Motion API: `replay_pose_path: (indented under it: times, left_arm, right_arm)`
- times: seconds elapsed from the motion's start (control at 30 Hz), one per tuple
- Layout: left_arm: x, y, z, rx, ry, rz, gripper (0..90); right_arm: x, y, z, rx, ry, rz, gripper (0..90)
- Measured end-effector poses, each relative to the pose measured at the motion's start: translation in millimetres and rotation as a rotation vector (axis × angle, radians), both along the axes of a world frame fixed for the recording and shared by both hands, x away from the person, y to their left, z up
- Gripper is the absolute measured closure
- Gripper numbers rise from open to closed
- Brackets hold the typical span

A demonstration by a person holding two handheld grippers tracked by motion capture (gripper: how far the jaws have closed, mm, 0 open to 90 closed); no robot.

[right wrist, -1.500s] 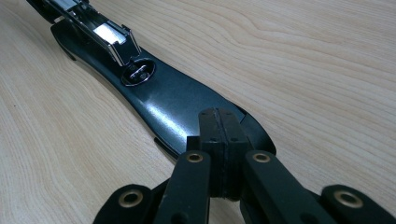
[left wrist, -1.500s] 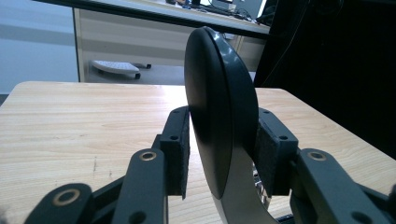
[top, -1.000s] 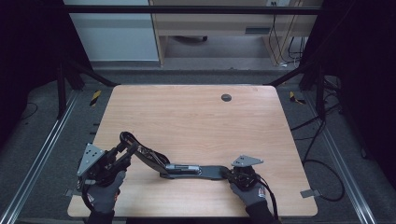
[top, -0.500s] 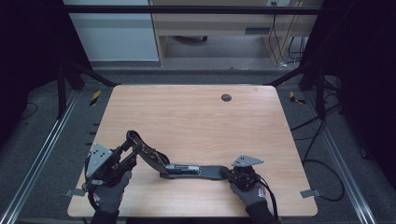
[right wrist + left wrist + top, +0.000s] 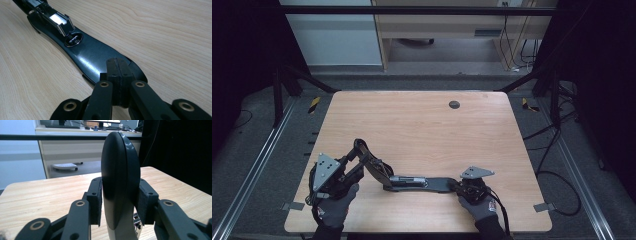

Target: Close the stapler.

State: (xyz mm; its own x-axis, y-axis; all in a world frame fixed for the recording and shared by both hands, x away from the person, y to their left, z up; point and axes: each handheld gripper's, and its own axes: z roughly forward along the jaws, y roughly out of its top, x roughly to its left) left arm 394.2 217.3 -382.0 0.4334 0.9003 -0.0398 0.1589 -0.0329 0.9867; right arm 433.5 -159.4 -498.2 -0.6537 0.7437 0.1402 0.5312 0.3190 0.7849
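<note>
pinning the stapler base (image 5: 87,56) flat on the table (image 5: 422,125) with the shut right gripper (image 5: 117,75) looks right, while the left gripper (image 5: 120,202), clamped on the raised stapler top arm (image 5: 120,175), swings it gently.

A stapler (image 5: 412,181) lies opened out on the table (image 5: 422,125) near its front edge. Its lifted top arm (image 5: 372,165) rises at the left end, between the left gripper's (image 5: 354,167) pads; its base (image 5: 90,56) stretches right, under the right gripper (image 5: 457,185).
</note>
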Motion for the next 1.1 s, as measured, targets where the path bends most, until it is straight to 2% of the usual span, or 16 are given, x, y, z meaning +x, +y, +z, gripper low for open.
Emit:
replay_pose_path:
  times: [0.2,0.8,1.1]
  left_arm:
    - [-0.6,-7.7,1.6,0.027,-0.014,0.003,61.1]
    - [0.7,-22.4,4.9,0.051,-0.022,0.001,61.2]
    - [0.2,-30.3,5.8,0.084,-0.034,0.0,61.1]
  right_arm:
    - [0.0,0.1,-0.1,0.001,0.0,-0.001,90.0]
    - [-0.1,0.0,-0.3,0.001,-0.003,-0.001,90.0]
    - [-0.1,0.0,-0.3,0.001,-0.003,-0.001,90.0]
